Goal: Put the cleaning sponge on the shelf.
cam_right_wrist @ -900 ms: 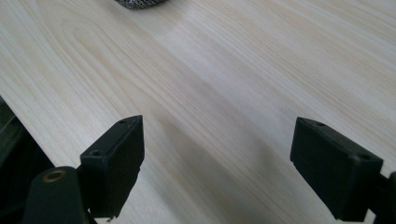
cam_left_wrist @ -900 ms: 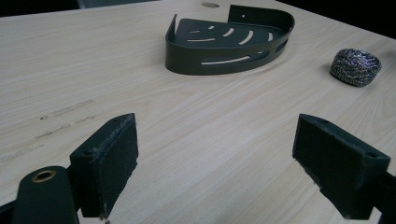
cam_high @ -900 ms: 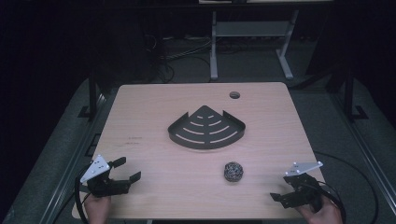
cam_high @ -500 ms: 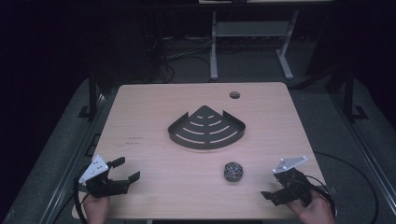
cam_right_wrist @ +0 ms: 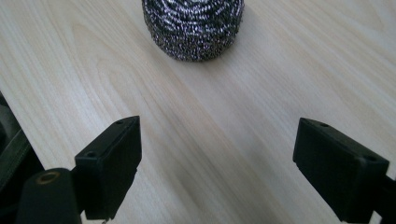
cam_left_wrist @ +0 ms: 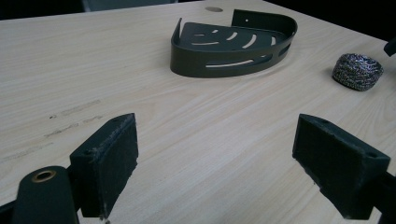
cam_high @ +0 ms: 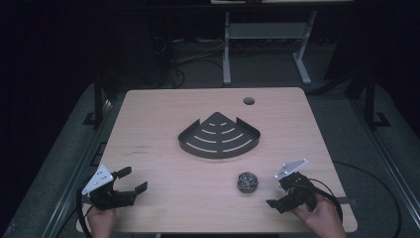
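**Inspector:** Start with the desk (cam_high: 163, 119). Any change there?

**Assistant:** None. The black corner shelf (cam_high: 219, 136) lies flat at the desk's middle, where it lay in the earlier frames. From the left gripper (cam_high: 130, 181) it sits ahead and to the right, well apart. From the right gripper (cam_high: 278, 191) it sits ahead and to the left.

**Inspector:** The right gripper?

**Assistant:** It has shifted since the earliest frame, moving leftward along the near edge toward the steel wool ball (cam_high: 247, 182). Its jaws stand wide apart with bare desk between them. In the right gripper view the steel wool ball (cam_right_wrist: 193, 25) lies straight ahead of the jaws, near, not touching either pad.

**Inspector:** The left gripper?

**Assistant:** Unmoved at the near left corner, jaws wide apart, nothing between them. In the left gripper view the corner shelf (cam_left_wrist: 233, 43) is ahead, and the steel wool ball (cam_left_wrist: 357, 71) far to the right.

**Inspector:** The ball itself?

**Assistant:** In the same spot as before, just left of the right gripper.
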A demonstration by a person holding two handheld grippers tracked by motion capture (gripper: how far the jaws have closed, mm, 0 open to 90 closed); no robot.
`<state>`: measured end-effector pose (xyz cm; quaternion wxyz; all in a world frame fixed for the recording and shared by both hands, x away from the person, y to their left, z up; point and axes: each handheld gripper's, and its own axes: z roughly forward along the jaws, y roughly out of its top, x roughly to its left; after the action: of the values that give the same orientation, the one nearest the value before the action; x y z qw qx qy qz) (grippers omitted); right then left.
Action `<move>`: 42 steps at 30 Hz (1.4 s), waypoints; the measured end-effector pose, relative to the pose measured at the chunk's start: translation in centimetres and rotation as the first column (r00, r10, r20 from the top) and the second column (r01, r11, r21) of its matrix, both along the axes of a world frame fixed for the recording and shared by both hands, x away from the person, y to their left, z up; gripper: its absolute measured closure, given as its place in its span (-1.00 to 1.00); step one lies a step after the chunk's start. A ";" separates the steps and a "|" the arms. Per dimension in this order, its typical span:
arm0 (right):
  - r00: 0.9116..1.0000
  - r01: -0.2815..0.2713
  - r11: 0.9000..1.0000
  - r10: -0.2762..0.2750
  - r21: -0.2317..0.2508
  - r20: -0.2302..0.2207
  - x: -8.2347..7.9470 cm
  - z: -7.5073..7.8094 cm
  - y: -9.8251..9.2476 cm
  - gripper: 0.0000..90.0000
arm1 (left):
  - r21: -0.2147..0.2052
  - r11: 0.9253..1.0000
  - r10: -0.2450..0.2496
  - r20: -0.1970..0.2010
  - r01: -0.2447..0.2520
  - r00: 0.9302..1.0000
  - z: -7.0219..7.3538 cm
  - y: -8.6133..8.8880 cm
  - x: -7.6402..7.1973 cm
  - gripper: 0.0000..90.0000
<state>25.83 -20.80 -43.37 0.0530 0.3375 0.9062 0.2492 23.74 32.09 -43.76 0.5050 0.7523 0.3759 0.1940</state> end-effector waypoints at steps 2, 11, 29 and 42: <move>1.000 -0.004 1.000 0.004 -0.001 -0.001 0.2 0.1 0.2 -0.66 | 0.000 1.000 0.001 0.002 -0.001 1.000 0.0 0.0 0.0 -0.70; 0.999 -0.033 0.999 0.033 -0.008 0.007 1.0 0.6 1.4 -0.66 | -0.003 1.000 0.000 0.002 0.000 1.000 0.0 0.0 0.0 -0.70; 0.995 -0.099 0.994 0.099 -0.048 0.003 2.7 1.6 4.2 -0.67 | -0.009 1.000 0.003 0.004 -0.003 1.000 0.1 0.1 0.0 -0.70; 0.991 -0.135 0.989 0.133 -0.064 -0.032 3.9 1.3 6.1 -0.66 | -0.009 1.000 0.002 0.005 -0.002 1.000 0.1 0.1 0.0 -0.70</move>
<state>29.75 -14.67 -42.10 0.0346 0.2774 0.9352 0.2176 23.71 32.23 -43.65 0.5092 0.7492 0.3761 0.1948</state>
